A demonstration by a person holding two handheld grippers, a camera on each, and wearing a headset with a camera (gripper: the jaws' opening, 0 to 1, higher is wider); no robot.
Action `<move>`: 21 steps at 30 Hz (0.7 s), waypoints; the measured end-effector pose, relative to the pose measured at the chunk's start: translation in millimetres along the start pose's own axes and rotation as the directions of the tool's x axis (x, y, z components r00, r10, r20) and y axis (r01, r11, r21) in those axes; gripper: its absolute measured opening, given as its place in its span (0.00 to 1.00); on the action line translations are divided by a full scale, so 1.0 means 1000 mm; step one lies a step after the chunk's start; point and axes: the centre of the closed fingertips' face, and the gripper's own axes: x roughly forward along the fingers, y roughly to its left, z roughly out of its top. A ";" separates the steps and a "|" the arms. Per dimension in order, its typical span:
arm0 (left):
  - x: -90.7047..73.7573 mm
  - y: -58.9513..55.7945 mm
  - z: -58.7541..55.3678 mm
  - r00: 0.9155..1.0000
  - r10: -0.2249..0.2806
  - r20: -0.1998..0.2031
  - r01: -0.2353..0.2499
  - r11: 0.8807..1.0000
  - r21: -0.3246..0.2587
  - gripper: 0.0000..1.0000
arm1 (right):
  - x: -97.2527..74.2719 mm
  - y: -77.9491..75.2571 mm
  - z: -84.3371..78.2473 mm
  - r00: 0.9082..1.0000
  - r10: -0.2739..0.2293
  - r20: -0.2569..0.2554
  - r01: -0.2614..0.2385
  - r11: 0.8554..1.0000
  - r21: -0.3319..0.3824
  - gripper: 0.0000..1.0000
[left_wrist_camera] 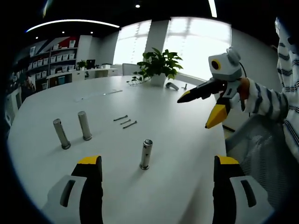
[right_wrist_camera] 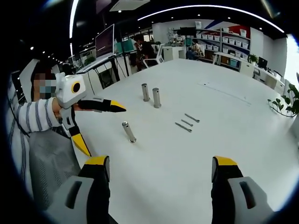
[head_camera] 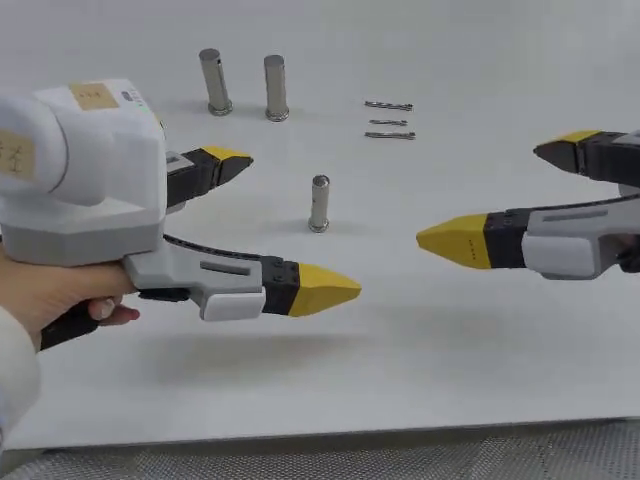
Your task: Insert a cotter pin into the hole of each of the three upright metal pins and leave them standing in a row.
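- Table (head_camera: 440,350): wide bare surface out to the near edge.
- Left gripper (head_camera: 295,224) and right gripper (head_camera: 482,194): jaws apart, empty, flanking the near pin (head_camera: 319,203).
- Near pin upright; left pin (head_camera: 212,82) and second pin (head_camera: 276,88) upright farther back; cotter pins (head_camera: 389,121) lie far right.

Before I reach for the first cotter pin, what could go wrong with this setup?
The three cotter pins are thin and lie flat, close together; the open right gripper may slip on one or scatter the others.
The nearest metal pin stands free between the right gripper and the open left gripper; a light brush could probably topple it.
The two back metal pins stand close together, so one falling may hit the other.
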 end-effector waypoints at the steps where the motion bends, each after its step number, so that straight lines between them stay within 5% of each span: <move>1: -0.001 0.001 0.000 1.000 0.004 -0.002 -0.004 1.000 0.005 0.99 | -0.001 -0.002 0.002 1.000 -0.001 -0.006 0.001 1.000 -0.012 0.88; 12: -0.004 0.006 -0.009 0.999 0.040 -0.022 -0.040 0.999 -0.015 0.99 | 0.008 -0.030 0.026 0.999 -0.006 -0.050 -0.001 0.991 -0.135 0.77; 21: -0.006 0.012 -0.013 0.998 0.062 -0.011 -0.063 0.997 -0.050 0.99 | 0.016 -0.055 0.045 0.994 -0.032 -0.107 0.004 0.968 -0.250 0.70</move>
